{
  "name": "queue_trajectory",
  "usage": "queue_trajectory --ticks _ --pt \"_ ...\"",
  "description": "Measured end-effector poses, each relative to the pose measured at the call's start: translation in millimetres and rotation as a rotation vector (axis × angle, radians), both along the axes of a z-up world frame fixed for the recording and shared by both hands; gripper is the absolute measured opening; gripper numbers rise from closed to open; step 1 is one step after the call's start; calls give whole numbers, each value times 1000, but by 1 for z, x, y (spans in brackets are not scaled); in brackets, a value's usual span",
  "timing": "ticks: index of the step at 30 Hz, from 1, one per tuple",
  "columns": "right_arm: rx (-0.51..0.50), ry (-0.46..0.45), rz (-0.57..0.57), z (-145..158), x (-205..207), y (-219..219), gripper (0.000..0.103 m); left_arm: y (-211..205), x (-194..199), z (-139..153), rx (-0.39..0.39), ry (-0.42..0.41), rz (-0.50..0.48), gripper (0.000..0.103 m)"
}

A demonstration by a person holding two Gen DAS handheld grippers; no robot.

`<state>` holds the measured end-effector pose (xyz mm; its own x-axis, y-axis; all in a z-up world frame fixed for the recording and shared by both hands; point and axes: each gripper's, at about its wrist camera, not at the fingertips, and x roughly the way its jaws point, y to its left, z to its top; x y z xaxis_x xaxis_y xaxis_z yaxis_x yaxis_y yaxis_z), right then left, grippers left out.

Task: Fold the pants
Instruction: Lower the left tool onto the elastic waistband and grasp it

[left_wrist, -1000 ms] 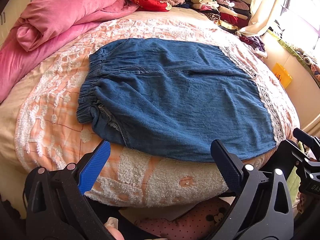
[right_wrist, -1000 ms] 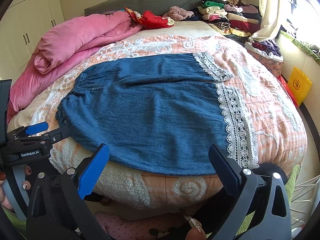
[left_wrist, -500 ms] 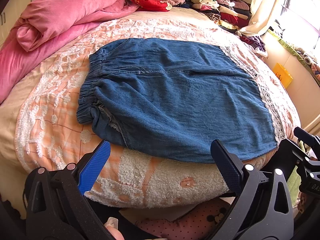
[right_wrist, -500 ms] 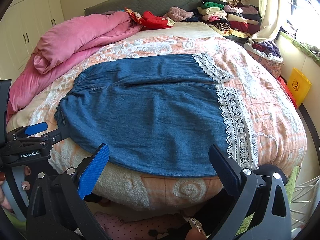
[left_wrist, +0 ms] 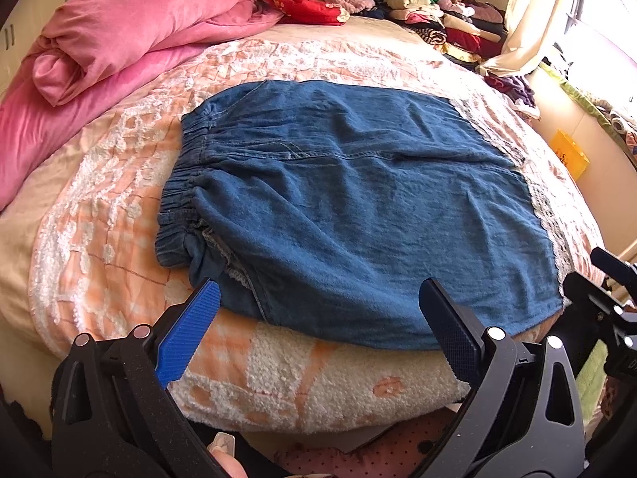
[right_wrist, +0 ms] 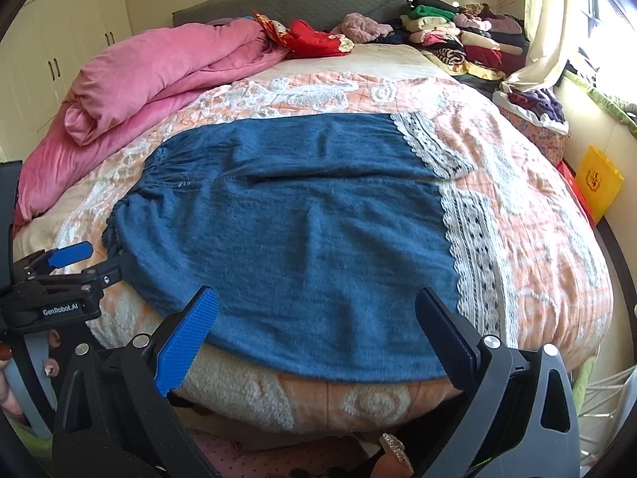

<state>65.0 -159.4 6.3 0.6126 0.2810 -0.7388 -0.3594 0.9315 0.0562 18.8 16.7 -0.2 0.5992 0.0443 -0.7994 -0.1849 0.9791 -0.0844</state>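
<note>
pants (right_wrist: 302, 239) on bed (right_wrist: 537, 239); "genrobot.ai" on left hand-held gripper (right_wrist: 91, 261)

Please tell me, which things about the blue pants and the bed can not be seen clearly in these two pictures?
- Pants: the underside and any layers beneath, hidden by the top layer in both views.
- Lace hems: in the left view squeezed to a thin edge strip.
- Bed front side: covered by the left gripper and right gripper.
</note>
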Motion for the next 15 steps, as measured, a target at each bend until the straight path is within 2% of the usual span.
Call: queue_trajectory --ticks 10,15 --pt "12 12 58 5 43 28 99 26 22 -3 2 3 52 94" --pt "37 55 97 4 69 47 99 49 38 0 -4 5 91 94"
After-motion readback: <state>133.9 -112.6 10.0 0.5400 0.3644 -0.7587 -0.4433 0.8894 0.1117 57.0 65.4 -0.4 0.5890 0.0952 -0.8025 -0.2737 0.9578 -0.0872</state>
